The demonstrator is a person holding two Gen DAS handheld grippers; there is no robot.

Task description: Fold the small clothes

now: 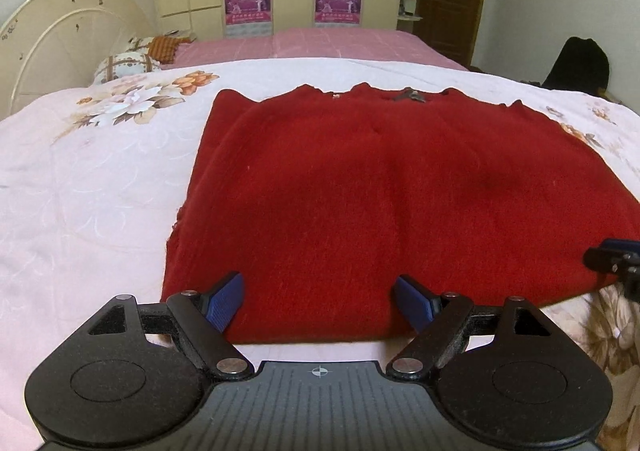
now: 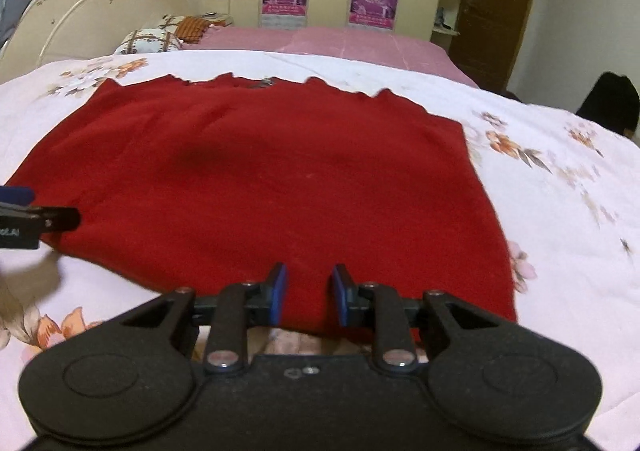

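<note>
In the left wrist view, a red knitted garment [image 1: 380, 187] lay spread flat on a floral quilt [image 1: 100, 179], its near hem toward the camera. The left gripper [image 1: 319, 301] hung over that hem near its left corner, jaws spread wide, holding nothing.

In the right wrist view, the right gripper [image 2: 307, 293] sat over the same hem nearer the right corner, its blue pads [image 2: 279, 293] parted with a narrower gap and red cloth showing between them, not yet pinched. The knit looked soft, light and limp, likely to sag and stretch; the two hem corners seemed the best places to grasp.
</note>
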